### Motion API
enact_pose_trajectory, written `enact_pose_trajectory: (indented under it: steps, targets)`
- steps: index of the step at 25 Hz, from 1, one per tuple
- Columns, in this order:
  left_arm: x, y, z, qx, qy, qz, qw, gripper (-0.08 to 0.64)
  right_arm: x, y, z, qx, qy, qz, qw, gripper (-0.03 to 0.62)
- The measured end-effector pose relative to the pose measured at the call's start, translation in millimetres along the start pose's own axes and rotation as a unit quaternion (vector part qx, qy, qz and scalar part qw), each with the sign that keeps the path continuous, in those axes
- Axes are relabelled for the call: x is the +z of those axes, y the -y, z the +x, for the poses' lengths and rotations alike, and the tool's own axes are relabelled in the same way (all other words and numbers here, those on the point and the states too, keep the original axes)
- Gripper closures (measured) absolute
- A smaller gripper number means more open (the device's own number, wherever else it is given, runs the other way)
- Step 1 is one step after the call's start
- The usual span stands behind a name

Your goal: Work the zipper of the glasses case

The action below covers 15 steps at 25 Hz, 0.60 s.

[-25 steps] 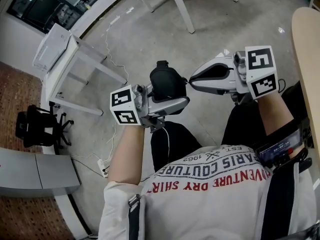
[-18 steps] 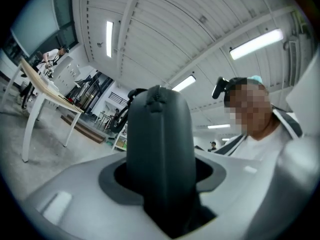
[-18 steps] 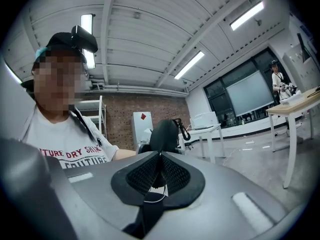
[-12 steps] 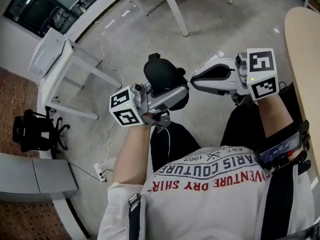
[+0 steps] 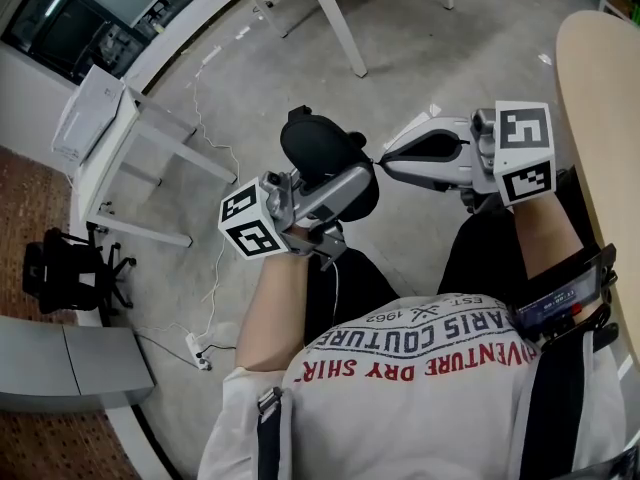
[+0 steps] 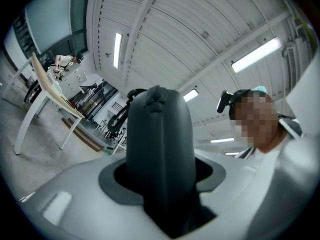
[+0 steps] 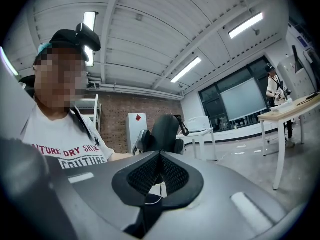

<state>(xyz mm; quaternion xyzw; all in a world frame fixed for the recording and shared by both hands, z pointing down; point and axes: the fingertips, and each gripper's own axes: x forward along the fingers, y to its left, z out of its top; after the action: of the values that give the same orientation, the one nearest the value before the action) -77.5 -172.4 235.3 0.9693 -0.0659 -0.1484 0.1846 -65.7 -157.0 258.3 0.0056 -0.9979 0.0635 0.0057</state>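
A black glasses case is held in the air over the person's lap, with my left gripper shut on its lower part. In the left gripper view the case stands upright between the jaws of the left gripper and fills the middle. My right gripper is shut, its tip just right of the case. From the right gripper view its pads meet at the tip of the right gripper with nothing seen between them, and the case shows beyond. No zipper pull can be made out.
A wooden tabletop runs along the right edge. On the concrete floor stand white table legs at the top, a white desk at left and a black office chair. A cable and power strip lie on the floor.
My left gripper has turned a little and carried the case slightly up and to the left. The right gripper has stayed shut with its tip beside the case.
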Motion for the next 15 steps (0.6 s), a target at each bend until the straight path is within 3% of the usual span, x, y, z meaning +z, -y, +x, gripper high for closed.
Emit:
enact_pose_trajectory:
  steps: [9, 13, 15]
  targets:
    - [-1.9, -10.3, 1.1, 0.014, 0.01, -0.055, 0.9984, 0.31, -1.2, -0.1, -3.9, -0.021, -0.015, -0.044, 0.999, 0.594]
    - [2.3, -15.6, -3.0, 0.016, 0.017, -0.099, 0.9948, 0.309, 2.4, 0.7, 0.4, -0.037, -0.035, -0.087, 0.995, 0.594]
    - [6.9, -19.8, -7.5, 0.012, 0.027, -0.14, 0.9898, 0.31, 1.4, 0.9, 5.4, -0.044, -0.057, -0.116, 0.991, 0.595]
